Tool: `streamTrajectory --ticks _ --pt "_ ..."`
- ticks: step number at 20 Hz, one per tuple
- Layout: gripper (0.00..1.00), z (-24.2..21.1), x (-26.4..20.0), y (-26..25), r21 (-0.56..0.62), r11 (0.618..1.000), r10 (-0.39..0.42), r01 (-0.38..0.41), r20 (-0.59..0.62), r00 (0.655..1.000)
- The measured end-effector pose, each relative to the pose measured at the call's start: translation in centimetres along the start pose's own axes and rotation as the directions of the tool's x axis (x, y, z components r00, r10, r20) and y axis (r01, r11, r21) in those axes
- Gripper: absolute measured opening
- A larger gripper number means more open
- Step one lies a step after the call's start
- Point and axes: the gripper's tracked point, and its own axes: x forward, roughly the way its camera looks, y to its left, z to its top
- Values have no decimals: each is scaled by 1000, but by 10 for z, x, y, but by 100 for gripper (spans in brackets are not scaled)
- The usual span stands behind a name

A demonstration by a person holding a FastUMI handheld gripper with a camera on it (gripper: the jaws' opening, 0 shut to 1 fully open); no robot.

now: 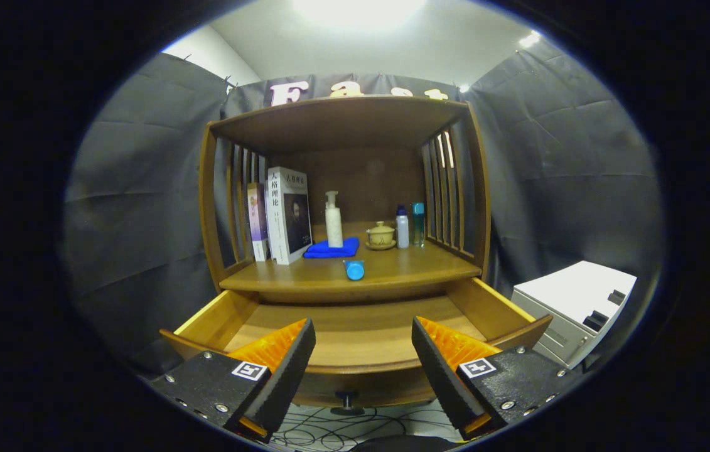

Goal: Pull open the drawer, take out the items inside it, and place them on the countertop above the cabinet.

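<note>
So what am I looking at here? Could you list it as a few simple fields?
setting: wooden cabinet in a cloth-walled booth
drawer: pulled open, visible part of its floor bare
countertop: two books, pump bottle on a blue cloth, lidded teacup, two small bottles, a blue-capped item lying near the front edge
gripper: open, holding nothing, in front of the drawer
beside cabinet: white box

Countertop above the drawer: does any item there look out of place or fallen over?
Yes. A blue-capped bottle lies on its side near the countertop's front edge, while the other bottles stand upright. The fingers are open, holding nothing.
</note>
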Motion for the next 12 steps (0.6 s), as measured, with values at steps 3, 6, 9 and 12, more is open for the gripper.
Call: streamTrajectory --ticks 3,6,9,12 --pt "95 -18 0 1 -10 1000 -8 7 -38 999" --pt "95 -36 0 2 24 1000 -11 13 -81 997" --pt "95 -52 1 -1 37 999 -17 21 -119 993" --pt "95 -68 1 -3 45 999 -16 23 -158 987"
